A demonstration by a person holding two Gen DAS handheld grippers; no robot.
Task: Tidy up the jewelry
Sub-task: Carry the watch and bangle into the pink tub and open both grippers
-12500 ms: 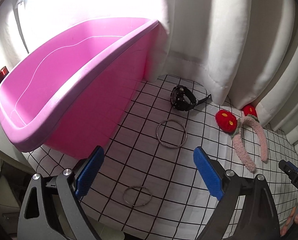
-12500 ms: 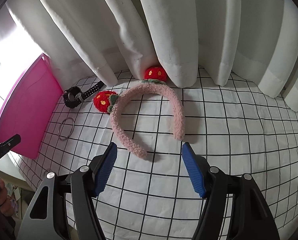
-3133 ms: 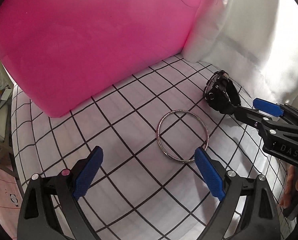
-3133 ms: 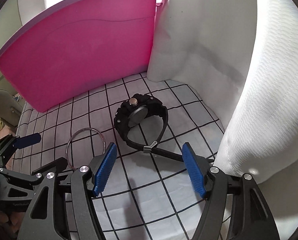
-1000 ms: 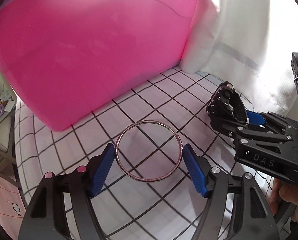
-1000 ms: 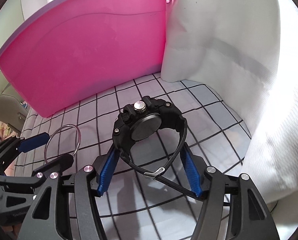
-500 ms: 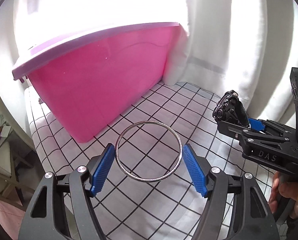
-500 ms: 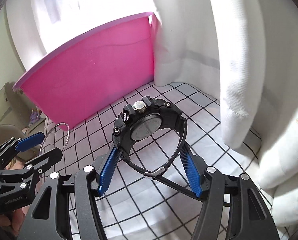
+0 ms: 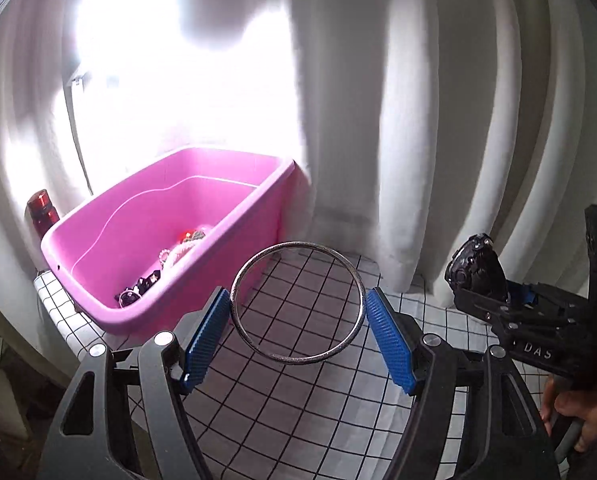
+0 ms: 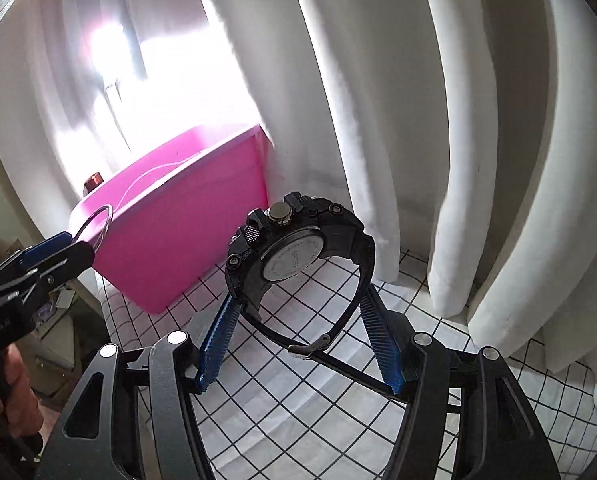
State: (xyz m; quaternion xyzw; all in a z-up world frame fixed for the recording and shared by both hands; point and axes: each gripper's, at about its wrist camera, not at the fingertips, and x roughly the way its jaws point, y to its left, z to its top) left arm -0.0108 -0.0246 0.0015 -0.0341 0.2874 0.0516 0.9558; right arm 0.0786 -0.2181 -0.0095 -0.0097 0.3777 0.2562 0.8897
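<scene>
I see my left gripper [image 9: 298, 334] clamped on the silver bangle [image 9: 298, 302], held in the air just right of the pink bin [image 9: 162, 236]. My right gripper [image 10: 298, 346] grips the black watch [image 10: 298, 256] by its strap, also raised right of that bin.

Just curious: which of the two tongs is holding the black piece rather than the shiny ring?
The right tongs grip the black watch; the left tongs hold the silver bangle.

Tub [image 9: 202, 252] left on cloth [image 9: 298, 412]; curtain [image 9: 418, 120] behind.
</scene>
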